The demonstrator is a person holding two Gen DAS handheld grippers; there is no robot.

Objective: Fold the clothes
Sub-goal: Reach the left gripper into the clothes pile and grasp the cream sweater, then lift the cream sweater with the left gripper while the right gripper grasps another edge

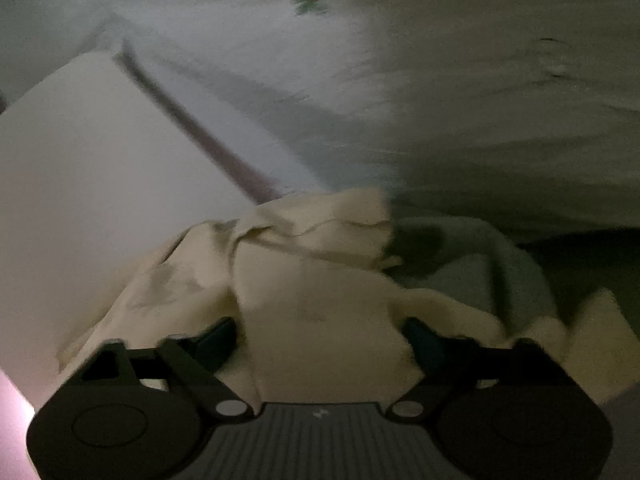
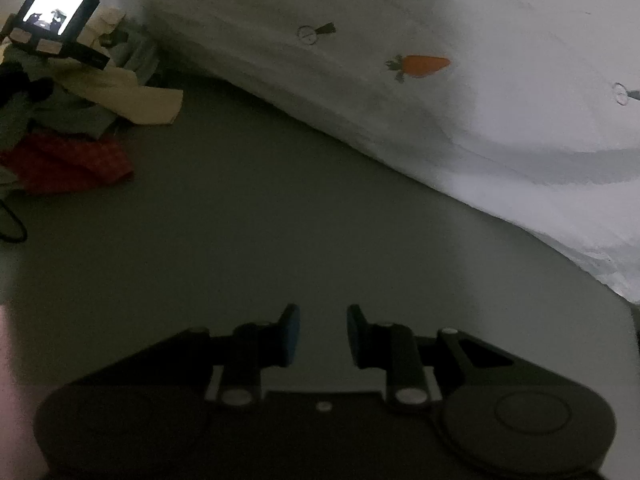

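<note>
Dim bedding scene, with the cream garment as landmark. Nearest, the left hand-held gripper (image 1: 320, 340) stands with fingers spread wide and the cream garment (image 1: 320, 280) bunched between them; whether it is gripped cannot be told. A grey-green garment (image 1: 500, 264) lies just right of it. The right hand-held gripper (image 2: 323, 334), released and empty, hovers over the grey sheet (image 2: 280, 208), well apart from the clothes pile (image 2: 80, 120). Beyond lies the white carrot-print quilt (image 2: 440, 100).

No readable text, labels, brands or numbers anywhere
</note>
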